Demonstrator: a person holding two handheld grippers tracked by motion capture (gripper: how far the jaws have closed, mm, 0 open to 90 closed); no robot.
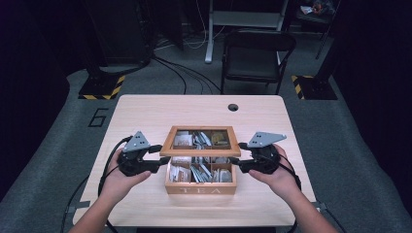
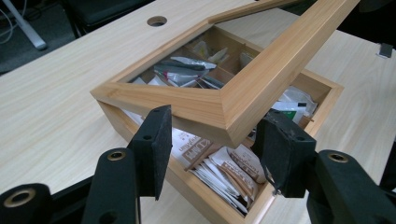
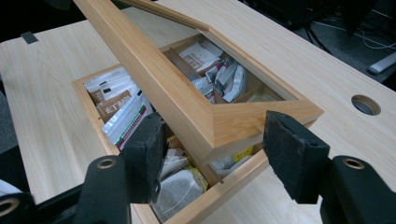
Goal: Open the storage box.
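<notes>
Tea box [image 1: 200, 187] sits near the front edge of the table [image 1: 145, 111], roughly centred left to right, "TEA" lettered on its front wall. Lid [image 1: 200, 141] is a wooden frame with a clear pane, hinged at the back, raised partway at the front and tilted over the box.

Left gripper [image 1: 159, 158] at the lid's left front corner. In the left gripper view its jaws straddle that corner [image 2: 224, 116], one pad [image 2: 156, 140] on each side; the frames don't show whether the pads press on the wood, so I can't tell whether it is grasping or released.

Right gripper [image 1: 237, 158] mirrors it at the lid's right front corner [image 3: 219, 126]. Its pads [image 3: 289, 149] stand either side of the corner with a visible gap on the far side, so it looks released, not clamped.

Contents:
- box is split by wooden dividers into compartments, front row open to view, back row seen through the pane
- front left: flat paper tea sachets [image 2: 233, 172], white and brown print, stacked on edge
- front right: loose tea bags [image 3: 182, 186] in translucent wraps, one with a yellow tag
- back row: more packets [image 3: 219, 74], white with green and dark print, lying jumbled

Round cable hole [image 1: 233, 107] near the table's back edge, right of centre, well apart from the box.
</notes>
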